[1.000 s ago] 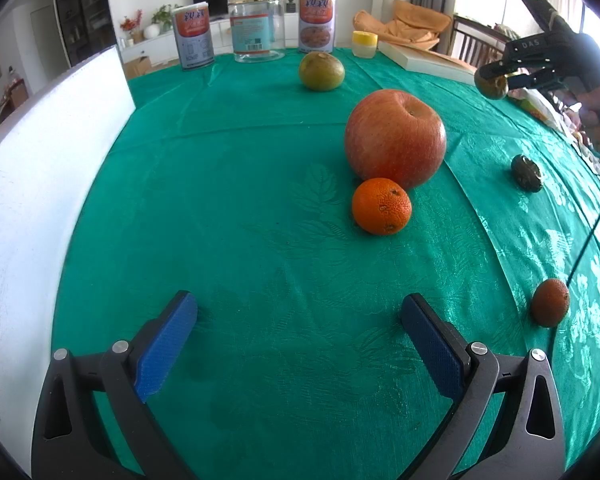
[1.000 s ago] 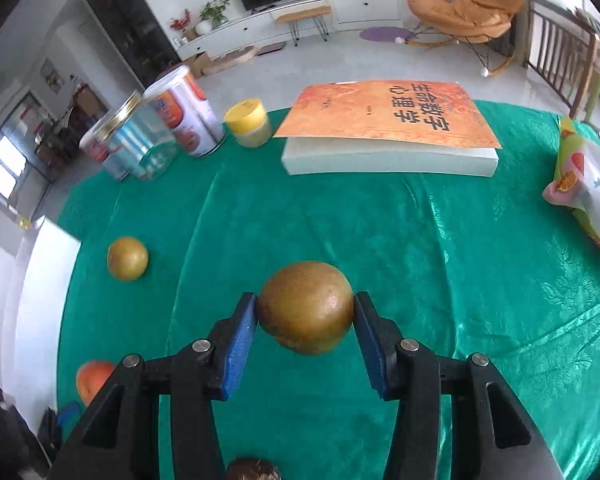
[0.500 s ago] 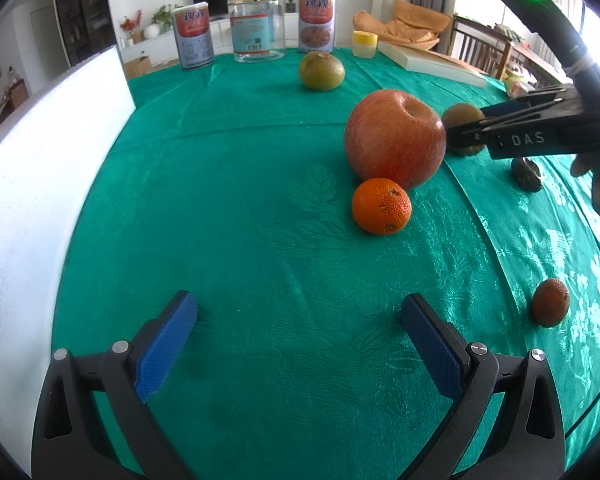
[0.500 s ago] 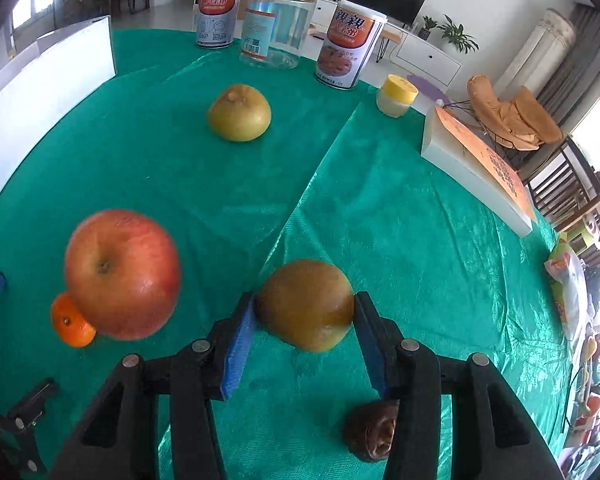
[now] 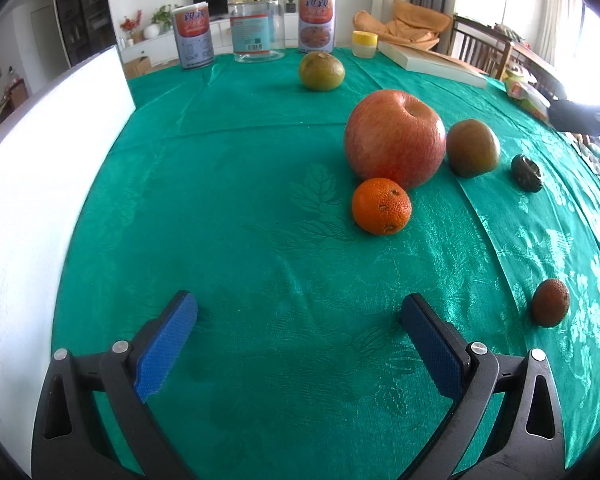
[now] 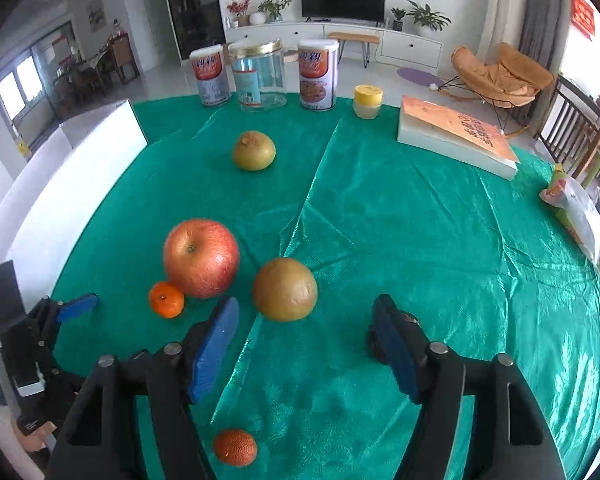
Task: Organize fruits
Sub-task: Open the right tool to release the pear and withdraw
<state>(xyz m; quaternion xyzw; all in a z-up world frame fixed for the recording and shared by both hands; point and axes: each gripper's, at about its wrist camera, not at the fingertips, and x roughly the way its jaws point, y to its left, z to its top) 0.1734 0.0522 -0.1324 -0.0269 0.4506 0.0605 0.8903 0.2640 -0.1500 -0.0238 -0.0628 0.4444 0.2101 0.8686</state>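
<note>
— Right wrist view: where is the brown fruit?
— Centre frame, on the green surface, beside the apple. Both grippers' fingers are spread, empty.
— Handling?
— Probably firm, smooth, rolls; pinch its widest middle.

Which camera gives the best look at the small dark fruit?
The left wrist view: the small dark fruit sits unobstructed on the tablecloth, right of the brownish fruit. In the right wrist view it is almost wholly hidden behind the right gripper.
</note>
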